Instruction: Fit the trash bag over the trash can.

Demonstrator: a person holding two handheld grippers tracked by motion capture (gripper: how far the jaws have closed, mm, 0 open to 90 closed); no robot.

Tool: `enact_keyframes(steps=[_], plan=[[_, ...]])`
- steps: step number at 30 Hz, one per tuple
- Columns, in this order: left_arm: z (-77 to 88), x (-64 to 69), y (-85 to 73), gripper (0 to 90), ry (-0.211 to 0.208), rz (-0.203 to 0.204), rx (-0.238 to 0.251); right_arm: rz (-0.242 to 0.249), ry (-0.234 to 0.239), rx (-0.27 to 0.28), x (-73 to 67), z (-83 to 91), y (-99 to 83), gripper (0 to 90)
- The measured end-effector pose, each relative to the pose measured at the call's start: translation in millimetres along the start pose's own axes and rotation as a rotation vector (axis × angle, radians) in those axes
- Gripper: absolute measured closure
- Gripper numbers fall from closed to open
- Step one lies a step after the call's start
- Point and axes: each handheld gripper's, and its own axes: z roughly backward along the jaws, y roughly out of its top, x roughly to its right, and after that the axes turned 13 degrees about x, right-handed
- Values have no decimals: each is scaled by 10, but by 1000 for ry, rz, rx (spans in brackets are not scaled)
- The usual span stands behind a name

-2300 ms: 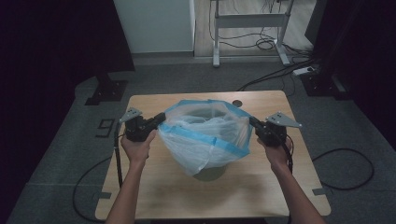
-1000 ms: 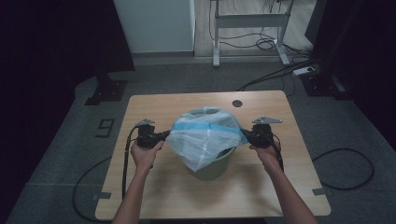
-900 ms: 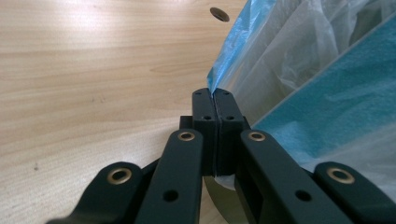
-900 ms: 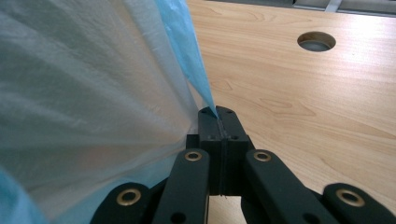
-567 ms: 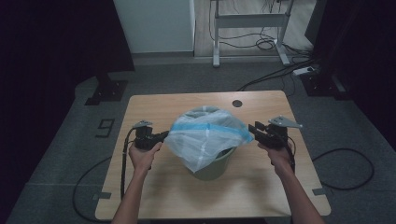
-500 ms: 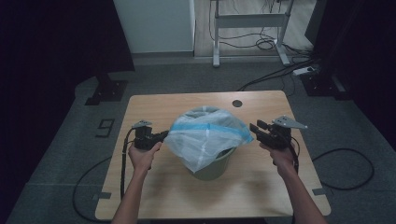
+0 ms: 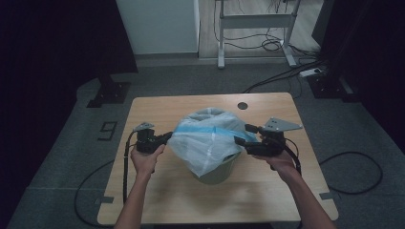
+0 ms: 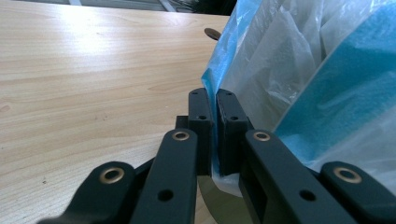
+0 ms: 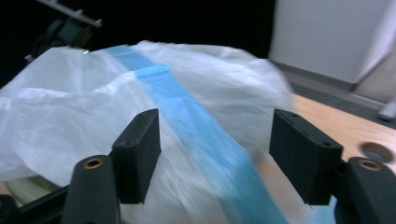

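Bag-fitting step: left gripper (image 7: 165, 139) fingers clamp the bag (image 7: 207, 143) edge, right gripper (image 7: 242, 135) fingers have just been opening with nothing between them – next, regrip the rim and draw it over the bin (image 7: 217, 174)

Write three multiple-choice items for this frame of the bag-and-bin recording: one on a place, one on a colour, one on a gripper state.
1. Where does the plastic bag sit?
A. Draped over the small bin near the middle of the table
B. Flat on the floor beside the table
C. Hung from the white wall panel

2. What colour is the band across the translucent bag?
A. Red
B. Blue
C. Black

3. How do the two grippers stand?
A. Both open, off the bag
B. Left open, right shut on the bag
C. Left gripper shut on the bag's edge, right gripper open

Answers:
1 A: the high view shows the bag over the bin on the tabletop.
2 B: the blue strip shows in both gripper views.
3 C: the left pads pinch the film; the right jaws, just opened, stand wide apart with the bag beyond them.
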Motion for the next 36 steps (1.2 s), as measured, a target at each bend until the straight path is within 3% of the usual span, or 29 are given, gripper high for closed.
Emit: enact_keyframes(steps=[4,6,10,15,19,23,28,36], plan=[[23,-5,10,857,1,0,5,33,49,-57,-63,-126,-3,328],[36,-6,10,857,0,1,5,45,61,-79,-99,-142,-8,380],[54,-8,8,857,6,0,9,133,63,-103,-187,-102,-29,664],[74,1,4,856,6,-4,12,181,56,-56,-266,30,-36,865],[126,10,-10,855,5,-9,14,171,78,33,-357,234,-44,879],[180,14,-22,855,3,-11,19,165,162,91,-537,442,-153,879],[207,27,-40,856,-4,-12,13,182,252,54,-757,544,-441,879],[189,93,-78,858,-24,-43,-19,161,277,-41,-747,352,-852,878]])
